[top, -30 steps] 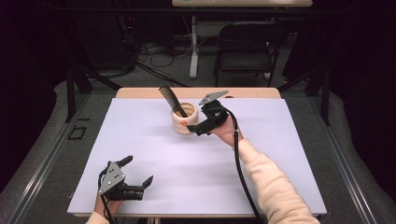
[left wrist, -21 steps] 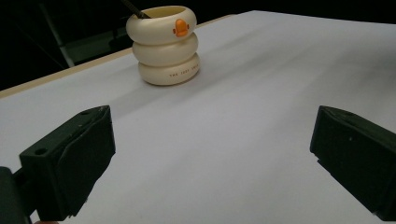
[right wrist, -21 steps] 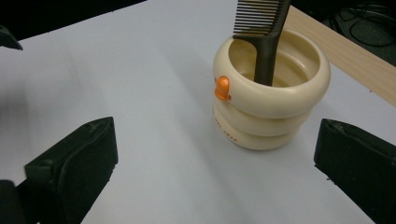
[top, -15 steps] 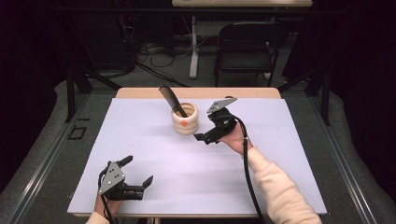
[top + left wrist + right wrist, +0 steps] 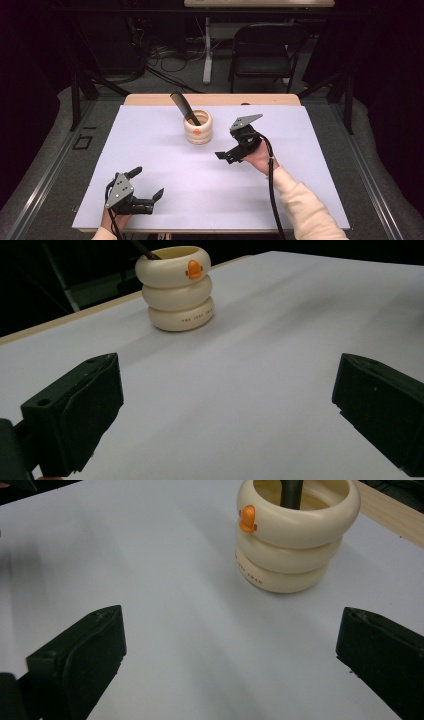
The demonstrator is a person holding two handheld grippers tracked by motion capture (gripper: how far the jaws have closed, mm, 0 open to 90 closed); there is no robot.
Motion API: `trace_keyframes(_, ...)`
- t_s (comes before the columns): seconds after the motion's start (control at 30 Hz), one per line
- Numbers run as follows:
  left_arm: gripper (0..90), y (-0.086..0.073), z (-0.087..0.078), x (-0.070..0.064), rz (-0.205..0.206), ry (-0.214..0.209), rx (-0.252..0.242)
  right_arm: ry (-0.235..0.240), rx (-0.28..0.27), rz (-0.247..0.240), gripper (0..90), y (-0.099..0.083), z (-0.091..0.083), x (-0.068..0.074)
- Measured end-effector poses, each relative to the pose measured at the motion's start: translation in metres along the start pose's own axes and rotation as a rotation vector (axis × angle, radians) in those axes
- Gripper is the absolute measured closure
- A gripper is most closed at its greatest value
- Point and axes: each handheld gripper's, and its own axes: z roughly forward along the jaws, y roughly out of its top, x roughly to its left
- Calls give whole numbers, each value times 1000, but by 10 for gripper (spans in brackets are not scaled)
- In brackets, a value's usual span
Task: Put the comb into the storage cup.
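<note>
A cream ring-stacked holder (image 5: 198, 128) with an orange duck bill stands at the table's back middle. A black comb (image 5: 181, 106) leans out of it toward the back left. My right gripper (image 5: 228, 151) hovers to the right of the holder and a little nearer, open and empty, apart from it. In the right gripper view the holder (image 5: 296, 540) sits ahead and to the right of the wide-open jaws, with the comb (image 5: 291, 491) inside it. My left gripper (image 5: 146, 183) rests open near the front left edge; the holder (image 5: 177, 287) shows far ahead of it.
A white sheet (image 5: 210, 200) covers the table, with a wooden strip (image 5: 150, 99) bare along the back. A black folding chair (image 5: 265, 50) and floor cables lie beyond the table. Dark stands flank the back corners.
My right gripper has drawn back from the holder's rim, toward the person and down to the right, with nothing in it. The left gripper has stayed put.
</note>
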Motion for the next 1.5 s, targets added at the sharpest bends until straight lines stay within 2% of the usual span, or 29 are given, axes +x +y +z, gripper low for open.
trace_keyframes(0.27, 1, 0, 0, 0, 1, 0, 0, -2, 19, -3, 0, -9, -7, 3)
trace_keyframes(1.1, 1, 0, 0, 0, 4, 0, 0, -34, 26, -13, 0, -42, -36, 19)
trace_keyframes(1.5, 1, 0, 0, 0, 4, 0, -1, -49, 47, 2, 0, -61, -50, 21)
